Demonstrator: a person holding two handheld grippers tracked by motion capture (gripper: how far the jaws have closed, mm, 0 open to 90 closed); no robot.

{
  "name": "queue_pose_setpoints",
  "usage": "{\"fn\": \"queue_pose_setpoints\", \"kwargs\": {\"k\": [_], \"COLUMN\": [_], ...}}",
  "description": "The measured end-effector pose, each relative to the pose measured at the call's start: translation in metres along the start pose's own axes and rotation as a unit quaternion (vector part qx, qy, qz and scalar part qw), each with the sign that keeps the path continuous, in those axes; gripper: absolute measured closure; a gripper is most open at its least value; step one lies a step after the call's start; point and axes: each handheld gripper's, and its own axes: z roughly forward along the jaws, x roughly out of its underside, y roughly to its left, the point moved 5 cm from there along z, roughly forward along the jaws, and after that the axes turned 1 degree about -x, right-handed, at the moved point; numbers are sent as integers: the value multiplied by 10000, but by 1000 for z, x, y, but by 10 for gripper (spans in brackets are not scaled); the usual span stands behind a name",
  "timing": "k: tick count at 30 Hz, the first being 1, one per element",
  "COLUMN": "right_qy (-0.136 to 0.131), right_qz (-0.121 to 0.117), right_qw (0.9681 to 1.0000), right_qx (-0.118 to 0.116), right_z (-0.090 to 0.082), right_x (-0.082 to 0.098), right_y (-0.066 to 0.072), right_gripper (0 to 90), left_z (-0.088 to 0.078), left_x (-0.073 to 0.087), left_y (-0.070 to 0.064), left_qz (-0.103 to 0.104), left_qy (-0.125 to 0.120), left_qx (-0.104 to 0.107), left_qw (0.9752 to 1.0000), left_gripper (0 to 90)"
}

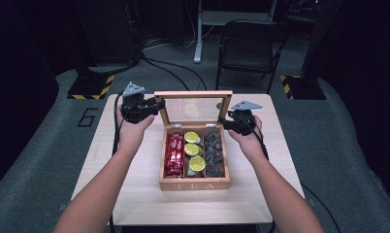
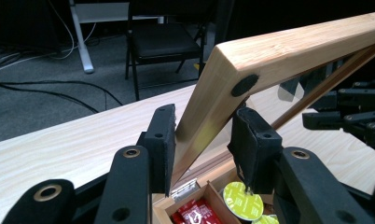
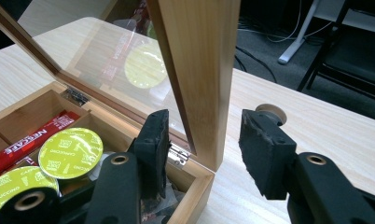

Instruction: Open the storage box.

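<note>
Box: I saw it near the front middle of the worktop, open, with red sachets in its left compartment, green-topped capsules in the middle one and dark packets in the right.
Lid: it stood about upright on its hinges at the back of the box, glass pane framed in wood.
Left tongs: I had them clamped on the lid's left frame edge, pads pressed to both faces.
Right tongs: their pads straddled the lid's right frame edge; the outer pad stood clear of the wood.
Beyond: a chair on the floor behind the worktop.
</note>
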Motion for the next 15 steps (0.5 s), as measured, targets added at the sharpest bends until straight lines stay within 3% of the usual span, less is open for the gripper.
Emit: {"fn": "queue_pose_setpoints", "kwargs": {"k": [5, 8, 15], "right_qy": [102, 172, 227], "right_qz": [31, 8, 109], "right_qw": [9999, 9998, 9996], "right_qx": [-36, 96, 100], "right_z": [6, 9, 16], "right_x": [3, 4, 7], "right_y": [1, -1, -5], "right_gripper": [511, 490, 523], "left_z": [2, 2, 4], "left_x": [-2, -2, -4], "left_y": [1, 2, 4], "left_qz": [-21, -49, -52], "left_qy": [7, 29, 26], "left_qx": [-15, -15, 0], "left_qw": [10000, 10000, 10000], "left_gripper": [608, 608, 608]}}
